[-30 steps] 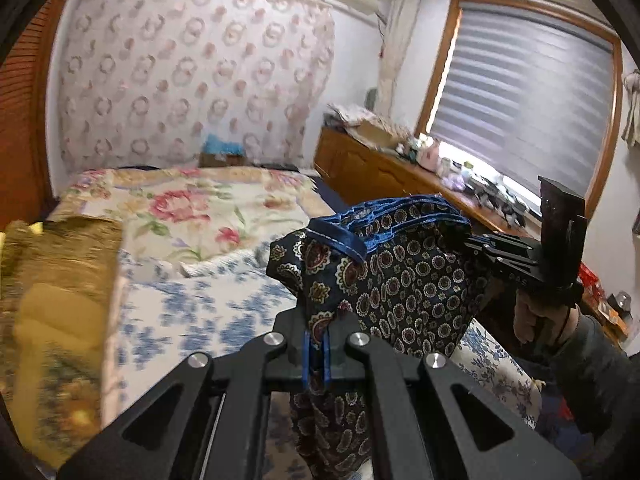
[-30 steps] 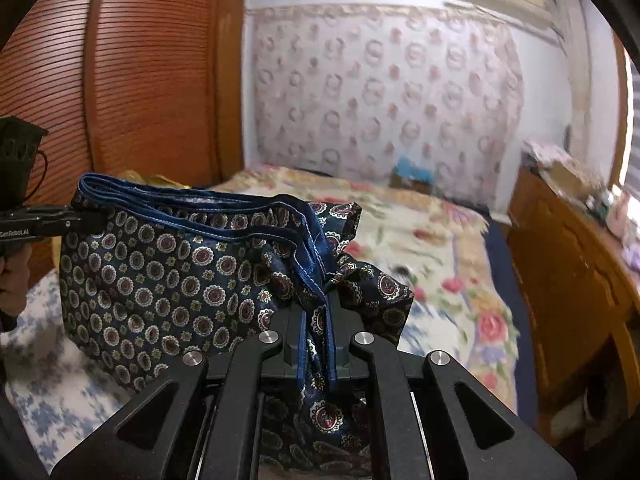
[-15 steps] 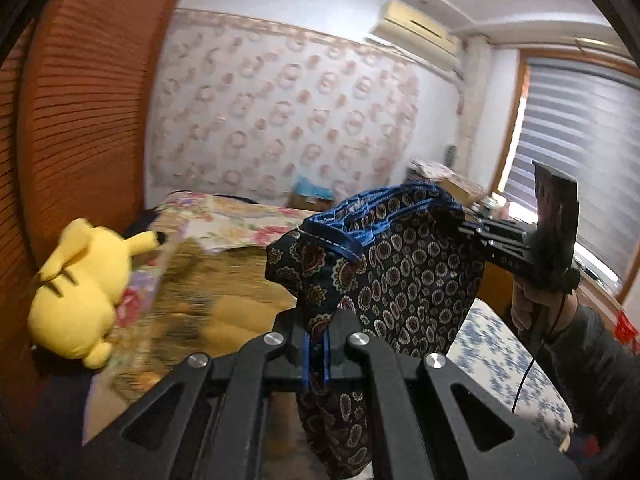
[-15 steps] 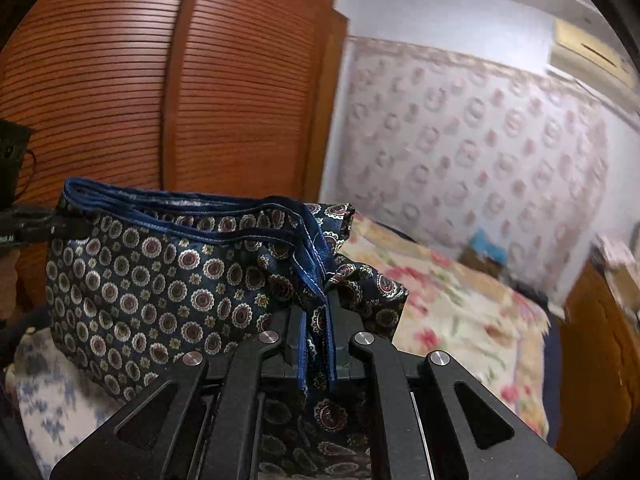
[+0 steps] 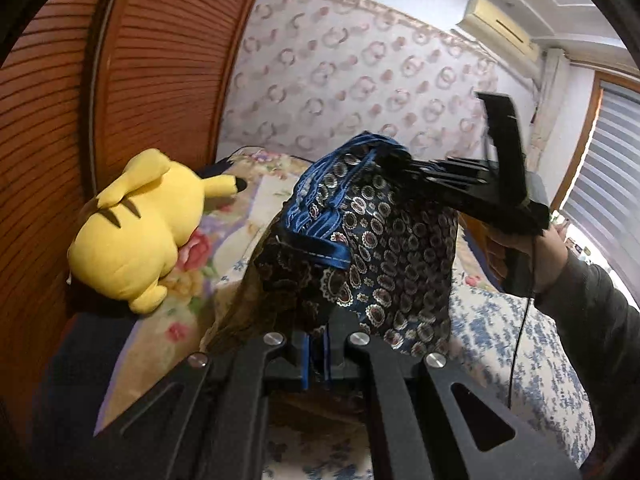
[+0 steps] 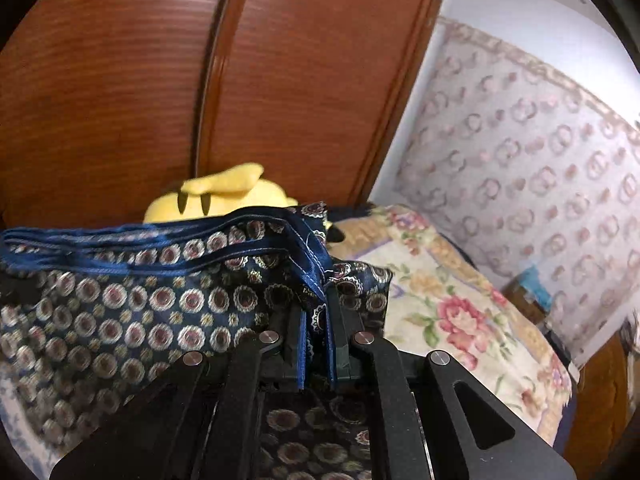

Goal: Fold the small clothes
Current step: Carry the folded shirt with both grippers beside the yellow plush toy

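Navy patterned shorts [image 5: 384,256] hang in the air above the bed [image 5: 516,344], stretched between my two grippers: left gripper [image 5: 316,354] clenched on one waistband end, right gripper [image 6: 318,354] clenched on the other. One yellow plush toy [image 5: 136,232] lies beyond, beside the wooden wardrobe [image 5: 132,80].

The garment [image 5: 384,248] is dark navy with small medallion rings in cream and maroon, edged in bright blue. Beside it lies a yellow plush toy [image 5: 136,224] with brown stripes — on a cream bedspread [image 6: 452,300] with pink roses.
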Demonstrator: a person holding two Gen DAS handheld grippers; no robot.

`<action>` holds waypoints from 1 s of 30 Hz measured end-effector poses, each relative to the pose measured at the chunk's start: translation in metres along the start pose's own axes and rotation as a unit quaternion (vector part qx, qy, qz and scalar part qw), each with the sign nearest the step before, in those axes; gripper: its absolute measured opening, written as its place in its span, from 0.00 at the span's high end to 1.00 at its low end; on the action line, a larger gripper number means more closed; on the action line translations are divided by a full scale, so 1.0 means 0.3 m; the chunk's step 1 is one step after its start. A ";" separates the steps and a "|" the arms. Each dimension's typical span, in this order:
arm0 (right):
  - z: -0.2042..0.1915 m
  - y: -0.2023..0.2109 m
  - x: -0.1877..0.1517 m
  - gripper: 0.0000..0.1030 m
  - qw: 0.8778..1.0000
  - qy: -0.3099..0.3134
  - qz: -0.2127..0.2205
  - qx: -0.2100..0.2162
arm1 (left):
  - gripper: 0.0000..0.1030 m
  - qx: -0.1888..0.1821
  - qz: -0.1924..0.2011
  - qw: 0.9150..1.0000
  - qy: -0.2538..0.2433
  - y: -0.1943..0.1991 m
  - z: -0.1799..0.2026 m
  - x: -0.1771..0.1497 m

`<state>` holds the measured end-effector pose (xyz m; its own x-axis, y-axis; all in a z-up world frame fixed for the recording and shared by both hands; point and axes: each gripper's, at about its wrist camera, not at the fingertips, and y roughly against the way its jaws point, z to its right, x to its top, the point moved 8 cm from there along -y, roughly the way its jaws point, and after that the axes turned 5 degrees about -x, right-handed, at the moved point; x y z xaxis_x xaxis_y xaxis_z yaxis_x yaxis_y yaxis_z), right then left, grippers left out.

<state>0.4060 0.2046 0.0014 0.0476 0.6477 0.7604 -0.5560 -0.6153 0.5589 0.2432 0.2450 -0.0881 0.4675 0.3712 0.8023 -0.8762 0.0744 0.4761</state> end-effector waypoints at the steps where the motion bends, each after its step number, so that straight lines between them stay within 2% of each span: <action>1: -0.015 -0.036 0.005 0.95 1.000 0.002 -0.004 0.003 | 0.99 0.003 0.001 1.000 -0.001 0.005 -0.004 -0.009; 7: -0.074 -0.124 0.038 0.95 1.000 0.006 0.000 0.021 | 0.99 0.019 -0.002 1.000 0.003 0.030 -0.019 -0.050; 10: -0.102 -0.140 0.042 0.90 1.000 0.003 -0.008 0.020 | 0.97 0.029 -0.008 1.000 0.007 0.028 -0.029 -0.061; 14: -0.074 -0.119 0.040 0.75 0.999 -0.033 -0.012 0.018 | 0.93 0.034 -0.014 0.999 0.005 0.027 -0.032 -0.068; 17: -0.032 -0.060 0.016 0.61 0.998 -0.063 -0.006 0.015 | 0.91 0.042 -0.015 0.999 0.001 0.033 -0.033 -0.068; 18: -0.017 -0.039 0.003 0.60 0.997 -0.071 -0.003 0.013 | 0.89 0.042 -0.016 0.999 0.001 0.034 -0.035 -0.069; 20: 0.016 -0.001 -0.032 0.53 0.996 -0.089 -0.001 0.005 | 0.85 0.037 -0.020 0.999 0.006 0.037 -0.038 -0.070; 23: 0.027 0.014 -0.075 0.50 0.994 -0.103 -0.010 0.016 | 0.81 0.045 -0.022 0.999 0.007 0.046 -0.047 -0.069; 30: 0.018 -0.059 -0.187 0.49 0.991 -0.119 -0.059 0.032 | 0.57 0.060 -0.021 0.998 -0.017 0.086 -0.015 -0.065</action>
<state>0.4176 0.1767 -0.0495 0.3083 0.5970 0.7406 -0.4813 -0.5736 0.6628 0.2110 0.2438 -0.0931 0.5084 0.3374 0.7923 -0.8371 -0.0225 0.5467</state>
